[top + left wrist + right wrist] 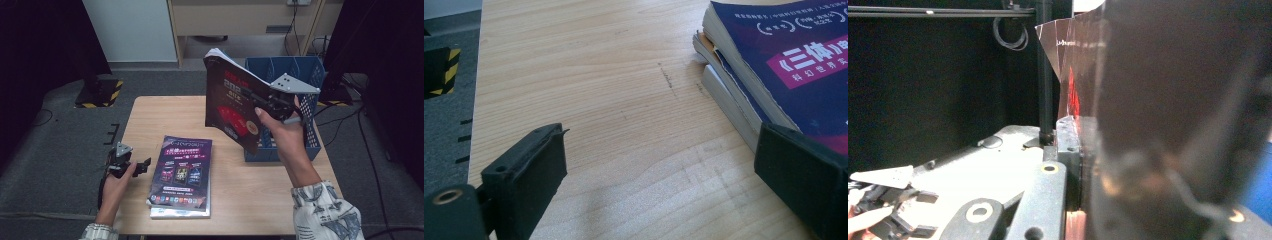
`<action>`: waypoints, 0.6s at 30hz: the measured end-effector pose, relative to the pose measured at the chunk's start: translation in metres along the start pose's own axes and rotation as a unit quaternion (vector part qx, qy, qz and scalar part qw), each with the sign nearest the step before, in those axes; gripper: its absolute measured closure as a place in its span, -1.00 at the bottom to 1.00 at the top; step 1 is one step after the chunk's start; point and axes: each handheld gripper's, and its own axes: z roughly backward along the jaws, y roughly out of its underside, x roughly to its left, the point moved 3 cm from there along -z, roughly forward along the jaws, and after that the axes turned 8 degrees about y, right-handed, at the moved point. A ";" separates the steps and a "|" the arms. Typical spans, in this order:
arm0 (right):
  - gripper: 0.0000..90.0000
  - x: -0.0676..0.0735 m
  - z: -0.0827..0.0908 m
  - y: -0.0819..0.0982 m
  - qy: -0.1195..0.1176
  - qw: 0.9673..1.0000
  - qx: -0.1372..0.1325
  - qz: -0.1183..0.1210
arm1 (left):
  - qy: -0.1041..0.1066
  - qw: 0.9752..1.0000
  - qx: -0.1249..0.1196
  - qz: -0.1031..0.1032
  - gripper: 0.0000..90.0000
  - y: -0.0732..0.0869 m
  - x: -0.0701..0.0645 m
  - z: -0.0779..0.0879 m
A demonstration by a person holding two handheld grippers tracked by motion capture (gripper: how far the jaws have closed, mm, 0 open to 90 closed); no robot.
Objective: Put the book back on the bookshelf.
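Right claw (260, 97) clenched on a dark red-covered book (231, 102), held upright in the air above the bench's far right part, just beside the blue crate (312, 75) at the right edge. Left claw (142, 165) released, jaws wide apart, low at the bench's (150, 115) left edge near the stacked books (182, 177) by the near edge, not touching them.
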 end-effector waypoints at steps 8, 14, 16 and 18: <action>0.93 -0.019 0.014 -0.002 0.020 1.000 0.004 -0.008 | 0.000 1.000 -0.002 0.002 -0.86 0.000 0.000 0.001; 0.93 -0.032 0.025 -0.002 0.033 0.999 0.006 -0.014 | -0.001 1.000 -0.001 0.002 -0.86 0.000 0.000 0.000; 0.93 -0.036 0.027 -0.001 0.039 0.999 0.008 -0.015 | 0.000 1.000 0.000 0.002 -0.86 0.000 0.000 0.000; 0.93 -0.040 0.029 0.000 0.043 0.999 0.010 -0.013 | 0.000 1.000 -0.002 0.001 -0.86 0.000 -0.001 0.000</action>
